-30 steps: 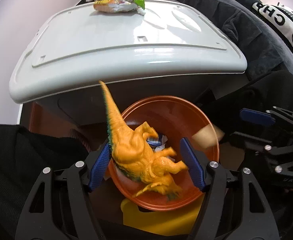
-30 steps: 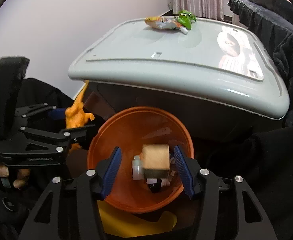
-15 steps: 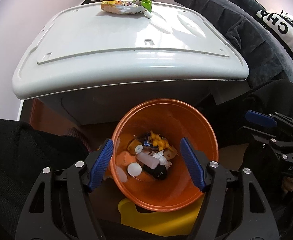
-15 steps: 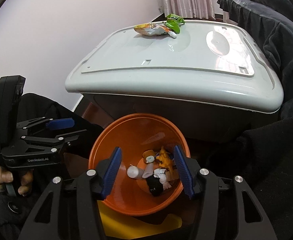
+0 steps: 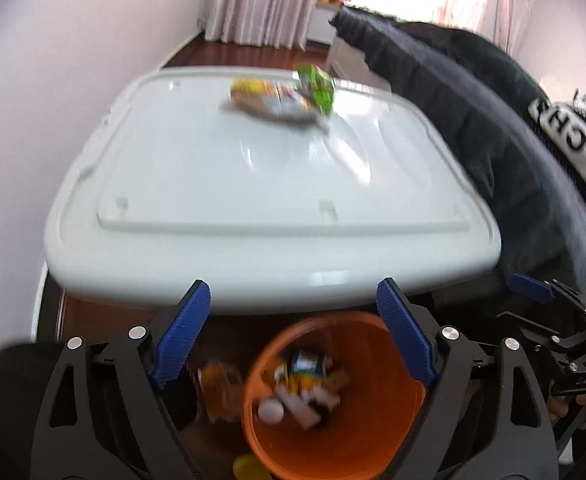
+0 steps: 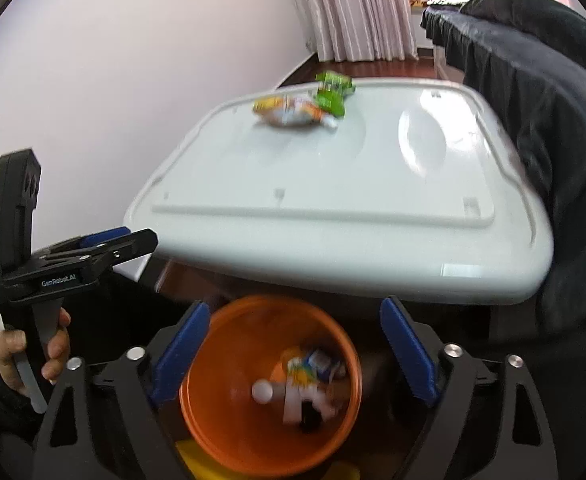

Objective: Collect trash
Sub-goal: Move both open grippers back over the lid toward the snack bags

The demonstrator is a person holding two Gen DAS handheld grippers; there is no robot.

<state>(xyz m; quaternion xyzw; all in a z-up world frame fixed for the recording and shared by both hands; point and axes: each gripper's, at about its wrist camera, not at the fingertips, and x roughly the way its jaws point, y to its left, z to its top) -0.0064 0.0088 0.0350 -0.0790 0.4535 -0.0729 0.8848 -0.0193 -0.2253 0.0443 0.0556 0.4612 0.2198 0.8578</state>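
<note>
From the left wrist we see our left claw (image 5: 293, 336) spread wide, just opened, nothing in it, over the orange bin (image 5: 333, 404) with trash inside (blurry). From the right wrist, our right claw (image 6: 293, 356) has just opened wide too, empty. Wrappers (image 6: 301, 108) lie on the white tabletop (image 6: 333, 208).

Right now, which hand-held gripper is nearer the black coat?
Right. The right hand-held gripper, over the orange bin, has the black coat just to its right; the left hand-held gripper sits on its far side, further off. Both jaws have just been opening, empty.
</note>
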